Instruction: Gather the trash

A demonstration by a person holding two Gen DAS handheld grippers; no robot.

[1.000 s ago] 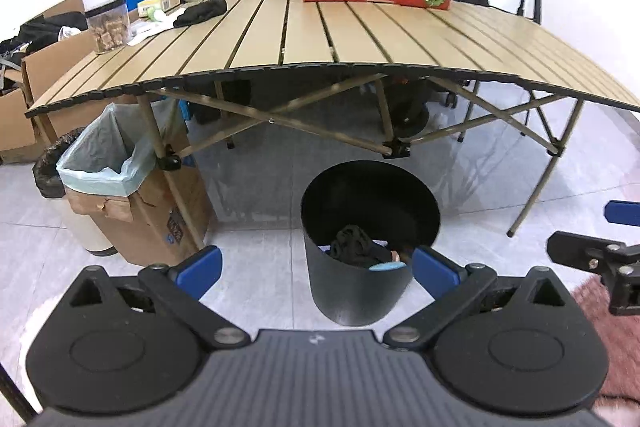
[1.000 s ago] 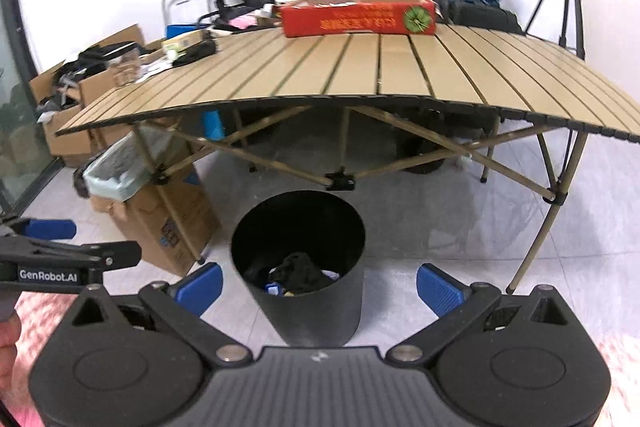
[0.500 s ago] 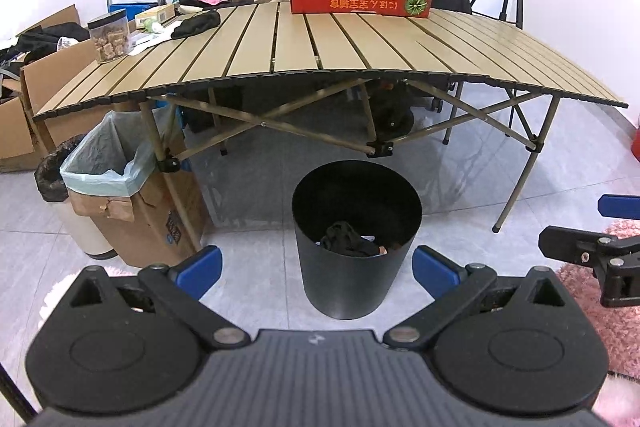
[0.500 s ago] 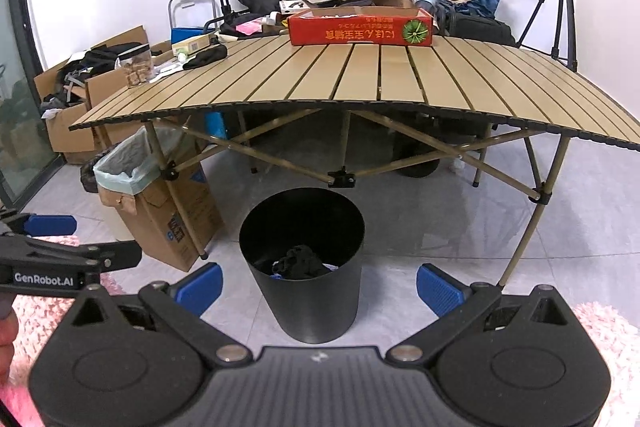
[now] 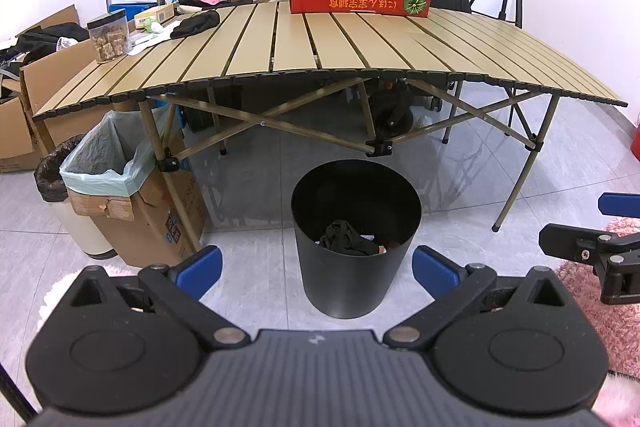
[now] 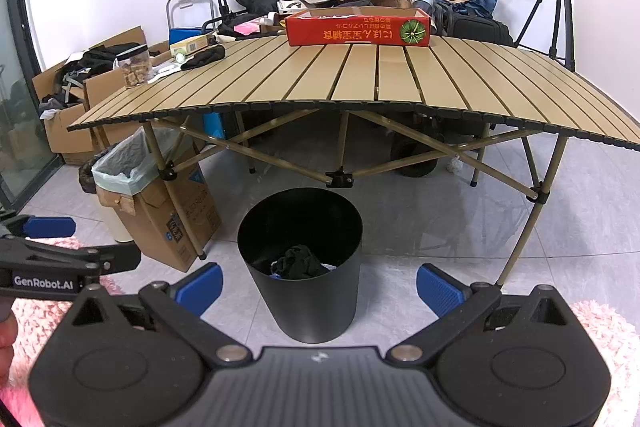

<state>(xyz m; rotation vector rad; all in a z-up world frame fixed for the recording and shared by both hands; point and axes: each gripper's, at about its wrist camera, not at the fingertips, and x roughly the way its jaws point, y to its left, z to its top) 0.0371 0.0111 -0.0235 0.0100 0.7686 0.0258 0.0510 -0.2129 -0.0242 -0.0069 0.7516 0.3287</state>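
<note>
A black round trash bin (image 5: 352, 247) stands on the grey tile floor in front of the folding table; it also shows in the right wrist view (image 6: 304, 267). Dark crumpled trash (image 5: 346, 237) and small scraps lie inside it. My left gripper (image 5: 316, 265) is open and empty, held back from and above the bin. My right gripper (image 6: 318, 285) is open and empty, also back from the bin. Each gripper appears at the edge of the other's view. A black cloth item (image 5: 196, 23) lies on the table's far left.
The tan slatted table (image 5: 460, 43) carries a red box (image 5: 360, 1), a jar (image 5: 110, 41) and small items. A cardboard box with a bag liner (image 5: 120, 179) stands left of the bin. Pink rugs (image 6: 612, 331) lie under me. Tripods and clutter line the wall.
Both grippers have pulled back and up from the bin, so the bin looks smaller and farther. Both stay open and empty.
</note>
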